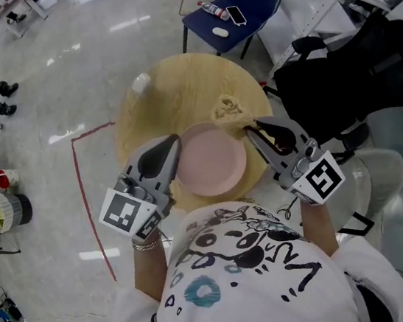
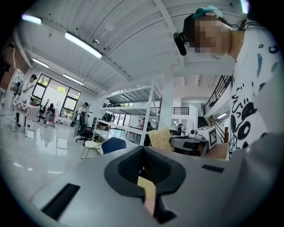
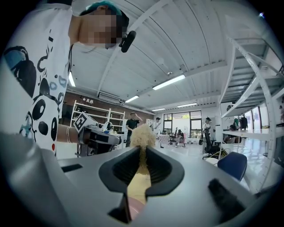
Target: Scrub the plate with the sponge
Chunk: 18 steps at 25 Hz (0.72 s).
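Round wooden table (image 1: pixel 176 86) seen from above, with a pink plate (image 1: pixel 209 159) lying flat near the table's near edge, between the two tools. A pale, fibrous sponge (image 1: pixel 228 107) sits just past the plate's far right rim, toward the table's right edge. The right gripper (image 1: pixel 250 129) has its claw pinching the sponge at the tips, and its own view shows the tuft standing up between the narrowly parted jaws. The left gripper (image 1: pixel 173 144) has its claw pressed fully together at the plate's left rim. No view settles whether the rim is nipped or merely touched. Handling, as judged: the sponge looks light, soft and springy, so a hold low on its body should keep it from folding over. The plate looks stiff, smooth and liable to slide or chip, and is best steadied at the rim. Hard to make out: whether the sponge touches the plate. In both gripper views the plate is only a pink sliver in the slot. The table's near edge is covered by the person's shirt.
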Each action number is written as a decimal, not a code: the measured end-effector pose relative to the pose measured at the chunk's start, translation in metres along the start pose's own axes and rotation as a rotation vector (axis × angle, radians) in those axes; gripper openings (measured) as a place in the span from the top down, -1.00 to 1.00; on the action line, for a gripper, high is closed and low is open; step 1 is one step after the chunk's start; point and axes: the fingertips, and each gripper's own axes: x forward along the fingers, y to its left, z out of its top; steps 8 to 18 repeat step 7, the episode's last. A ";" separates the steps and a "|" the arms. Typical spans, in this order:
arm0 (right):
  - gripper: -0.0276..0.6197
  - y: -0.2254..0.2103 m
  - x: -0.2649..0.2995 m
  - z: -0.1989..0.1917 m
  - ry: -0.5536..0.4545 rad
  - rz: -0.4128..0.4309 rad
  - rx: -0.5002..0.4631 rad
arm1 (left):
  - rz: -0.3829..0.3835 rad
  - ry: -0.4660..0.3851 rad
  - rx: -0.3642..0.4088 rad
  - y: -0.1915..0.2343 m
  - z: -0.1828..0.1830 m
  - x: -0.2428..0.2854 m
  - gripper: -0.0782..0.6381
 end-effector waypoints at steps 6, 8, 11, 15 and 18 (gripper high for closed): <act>0.75 0.001 0.000 -0.003 0.014 -0.001 -0.006 | -0.004 -0.003 -0.005 0.000 -0.001 -0.001 0.74; 0.75 0.001 0.000 -0.004 0.017 -0.002 -0.007 | -0.004 -0.004 -0.004 0.000 -0.001 -0.002 0.74; 0.75 0.001 0.000 -0.004 0.017 -0.002 -0.007 | -0.004 -0.004 -0.004 0.000 -0.001 -0.002 0.74; 0.75 0.001 0.000 -0.004 0.017 -0.002 -0.007 | -0.004 -0.004 -0.004 0.000 -0.001 -0.002 0.74; 0.75 0.001 0.000 -0.004 0.017 -0.002 -0.007 | -0.004 -0.004 -0.004 0.000 -0.001 -0.002 0.74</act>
